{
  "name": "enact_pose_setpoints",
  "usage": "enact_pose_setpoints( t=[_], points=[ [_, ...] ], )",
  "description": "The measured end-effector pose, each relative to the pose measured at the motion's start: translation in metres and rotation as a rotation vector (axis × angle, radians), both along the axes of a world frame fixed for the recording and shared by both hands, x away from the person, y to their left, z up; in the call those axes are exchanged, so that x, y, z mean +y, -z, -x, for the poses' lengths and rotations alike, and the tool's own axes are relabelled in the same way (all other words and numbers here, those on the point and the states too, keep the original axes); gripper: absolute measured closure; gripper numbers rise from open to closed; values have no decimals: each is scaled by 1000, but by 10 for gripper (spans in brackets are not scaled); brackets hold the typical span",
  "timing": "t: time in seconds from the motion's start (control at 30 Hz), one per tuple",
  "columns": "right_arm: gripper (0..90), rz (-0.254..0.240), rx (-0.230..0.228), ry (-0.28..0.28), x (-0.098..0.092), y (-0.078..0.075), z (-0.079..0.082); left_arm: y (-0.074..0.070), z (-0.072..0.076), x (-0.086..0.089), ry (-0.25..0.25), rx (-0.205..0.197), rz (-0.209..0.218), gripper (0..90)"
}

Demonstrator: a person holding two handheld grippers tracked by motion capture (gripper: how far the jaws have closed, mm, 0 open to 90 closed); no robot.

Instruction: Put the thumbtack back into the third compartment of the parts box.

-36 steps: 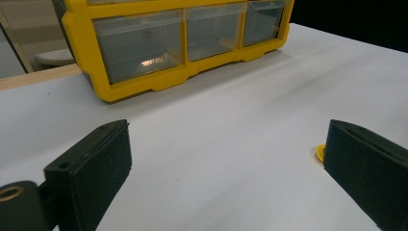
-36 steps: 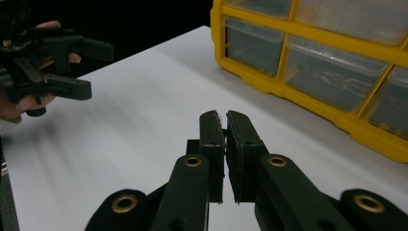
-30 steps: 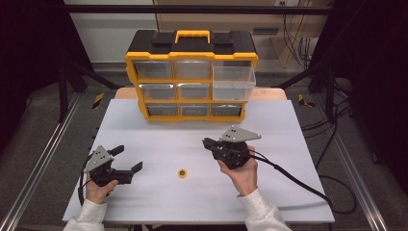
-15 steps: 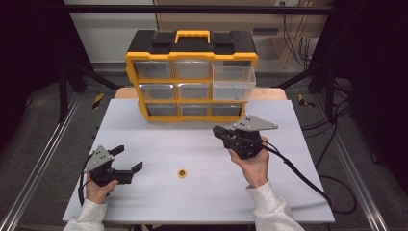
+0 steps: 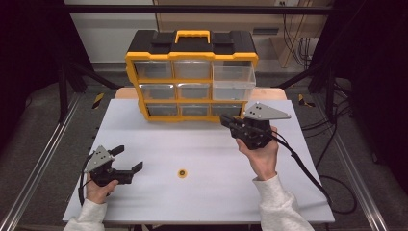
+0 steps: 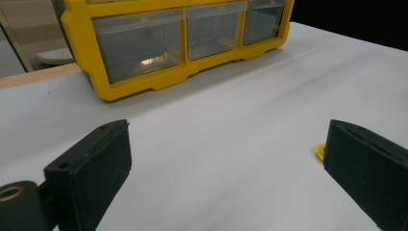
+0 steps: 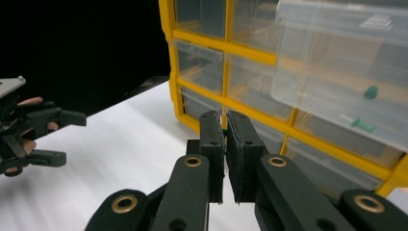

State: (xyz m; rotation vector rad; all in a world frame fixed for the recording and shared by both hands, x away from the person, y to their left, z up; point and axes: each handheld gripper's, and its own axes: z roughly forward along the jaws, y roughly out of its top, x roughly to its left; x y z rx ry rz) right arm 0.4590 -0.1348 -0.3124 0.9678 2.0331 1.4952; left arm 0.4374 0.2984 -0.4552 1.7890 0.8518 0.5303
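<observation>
No readable text, label, brand or number stands on anything here — not on the yellow-framed plastic drawer cabinet [image 5: 192, 77].

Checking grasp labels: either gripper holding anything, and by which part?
Right gripper pinches a tiny green piece; which part, can't tell. Left gripper empty.

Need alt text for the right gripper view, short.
The right gripper, jaws nearly shut on a small green item, points at a yellow organizer whose clear drawer is pulled out. The left gripper sits open over the white table.
</observation>
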Motion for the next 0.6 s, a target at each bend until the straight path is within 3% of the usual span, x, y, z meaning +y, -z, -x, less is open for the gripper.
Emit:
enact_pose_setpoints(
  t=[0.6],
  points=[
    [861,-14,-64,45,-11,-43,-7,0,0,1,0,1,2,29]
  ],
)
